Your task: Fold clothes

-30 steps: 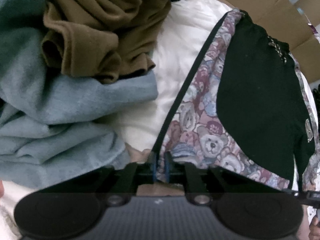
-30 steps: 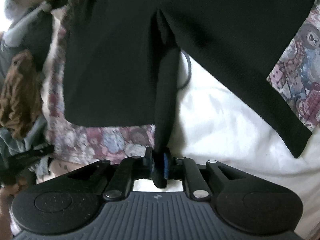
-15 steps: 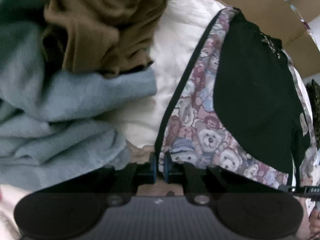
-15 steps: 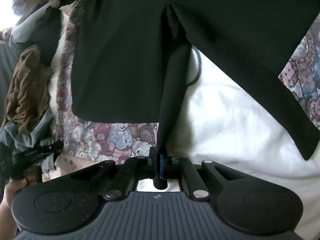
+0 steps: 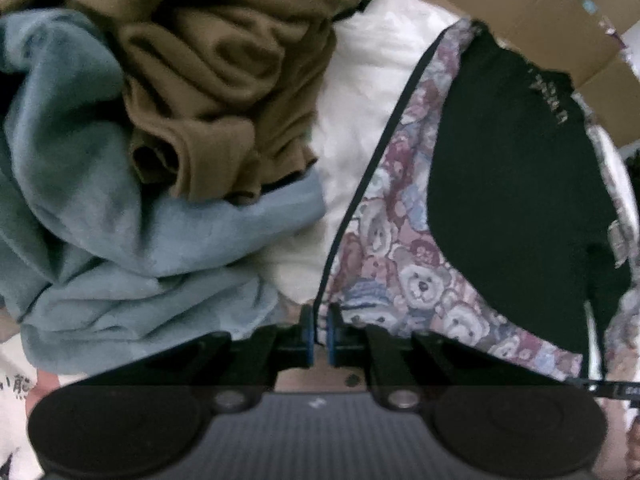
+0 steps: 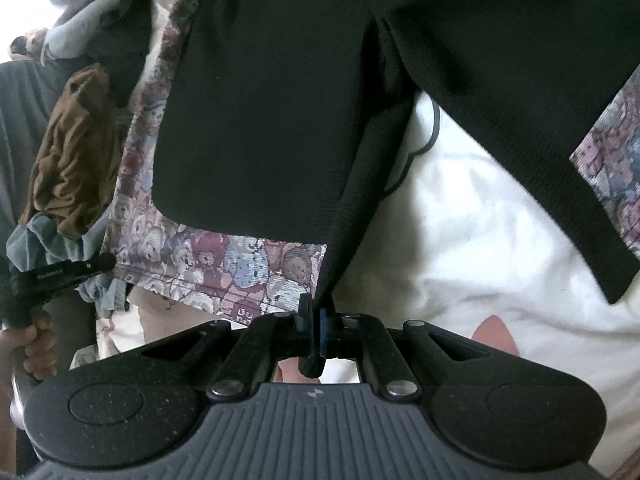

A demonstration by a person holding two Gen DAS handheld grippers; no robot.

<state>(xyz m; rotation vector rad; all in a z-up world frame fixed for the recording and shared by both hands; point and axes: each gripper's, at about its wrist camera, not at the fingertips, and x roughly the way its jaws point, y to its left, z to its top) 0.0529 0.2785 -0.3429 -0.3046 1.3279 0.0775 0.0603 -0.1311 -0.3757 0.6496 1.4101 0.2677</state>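
Note:
A black T-shirt (image 5: 512, 200) lies spread on a teddy-bear print cloth (image 5: 400, 280) with a dark trimmed edge. My left gripper (image 5: 318, 320) is shut on the near corner of that print cloth, where the trim runs in between the pads. In the right wrist view the black T-shirt (image 6: 260, 120) rises in a taut ridge into my right gripper (image 6: 316, 312), which is shut on its edge. A bit of black fabric pokes out below the pads. The print cloth (image 6: 240, 256) shows under the shirt's hem, with the left gripper (image 6: 110, 261) at its far left corner.
A crumpled brown garment (image 5: 224, 92) sits on a light blue fleece (image 5: 120, 240) left of the print cloth. White bedding (image 5: 360, 100) lies underneath, and cardboard boxes (image 5: 520, 8) stand behind. A hand (image 6: 36, 352) holds the left gripper's handle.
The right jaws have closed tight on the black fold, and the ridge of shirt is drawn up tauter. The left gripper keeps its pinch on the print cloth's corner, slightly lifted.

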